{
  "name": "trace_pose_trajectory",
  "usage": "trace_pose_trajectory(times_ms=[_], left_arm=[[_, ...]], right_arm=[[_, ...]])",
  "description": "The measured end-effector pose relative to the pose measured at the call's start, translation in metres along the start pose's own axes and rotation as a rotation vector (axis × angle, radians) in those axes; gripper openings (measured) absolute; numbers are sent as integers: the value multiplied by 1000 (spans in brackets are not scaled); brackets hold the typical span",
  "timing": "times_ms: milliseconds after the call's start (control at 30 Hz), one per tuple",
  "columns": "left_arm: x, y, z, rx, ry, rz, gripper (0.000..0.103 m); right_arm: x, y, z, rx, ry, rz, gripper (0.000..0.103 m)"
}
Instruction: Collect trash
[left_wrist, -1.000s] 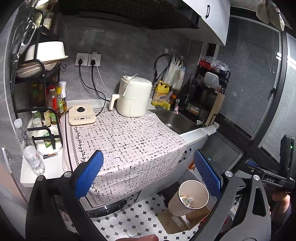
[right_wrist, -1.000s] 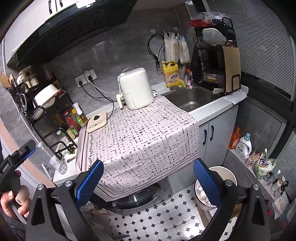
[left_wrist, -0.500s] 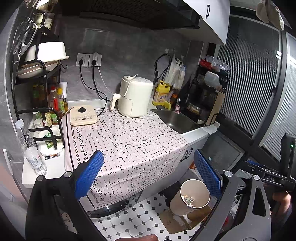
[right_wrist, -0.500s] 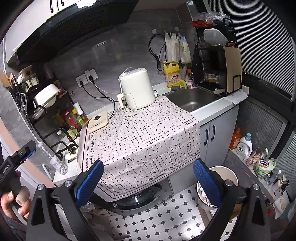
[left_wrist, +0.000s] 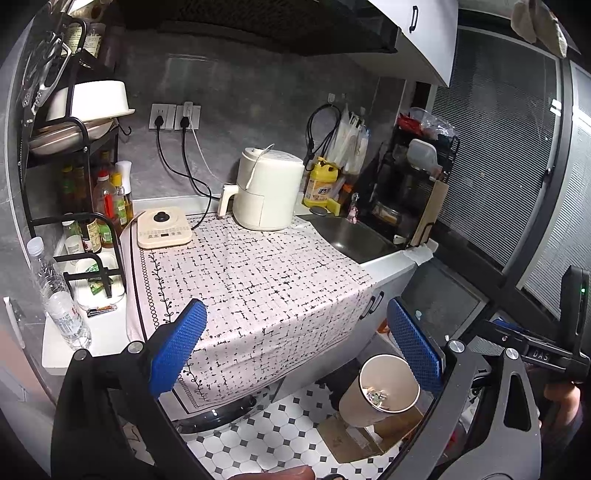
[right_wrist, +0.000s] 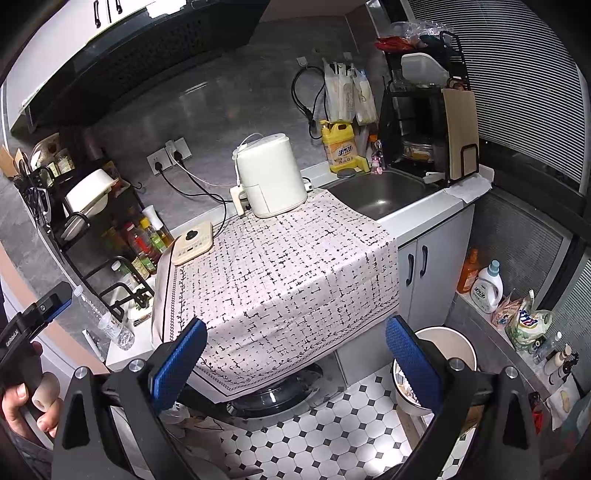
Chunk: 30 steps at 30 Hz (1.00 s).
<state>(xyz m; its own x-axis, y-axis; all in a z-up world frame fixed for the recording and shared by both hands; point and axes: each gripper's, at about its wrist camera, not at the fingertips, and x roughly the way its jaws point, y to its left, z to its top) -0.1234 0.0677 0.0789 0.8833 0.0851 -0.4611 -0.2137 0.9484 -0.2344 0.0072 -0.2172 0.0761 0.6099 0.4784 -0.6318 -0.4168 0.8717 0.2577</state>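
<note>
1. The left gripper (left_wrist: 295, 347) is held level in front of the counter, above the checkered floor (left_wrist: 280, 439); its blue-padded fingers (left_wrist: 177, 347) are spread wide and nothing is held between them.
2. At the left edge of the right wrist view, the handle of the left gripper is seen clasped in the person's left hand (right_wrist: 26, 398); only part of a white word on that handle can be seen, and it cannot be read.
3. The right gripper (right_wrist: 295, 362) is likewise held before the counter with its jaws wide apart and nothing between them; its right finger (right_wrist: 413, 365) overlaps the rim of the trash bin (right_wrist: 458, 343).
4. In the left wrist view the trash bin (left_wrist: 373, 410) stands on the floor beside the cabinet, resting on flattened cardboard (left_wrist: 354, 435), with small scraps of trash (left_wrist: 376, 397) lying at its bottom.
5. On the body of the right gripper, at the right of the left wrist view, the white letters "DAS" (left_wrist: 540, 355) are read.
6. The tablecloth (right_wrist: 280, 266) is draped over the counter, with the white air fryer (right_wrist: 269, 173) standing on its far edge; the yellow detergent bottle (right_wrist: 341, 147) carries a blue label whose writing is not legible.
</note>
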Motion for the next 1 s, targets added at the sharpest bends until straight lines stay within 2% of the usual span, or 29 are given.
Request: trace_pose_trajectory(times_ms=[433,533,1000], left_arm=[[9,4,-4,0,21,-1,97],[10,2,-6,7,12,22,97],[38,10,-5,14,64,-4,97]], right_arm=[[6,-5,-7,20,14,-20,95],[9,-7,-10,34,24,-28,95],[29,-11,-15,57,50,-37,95]])
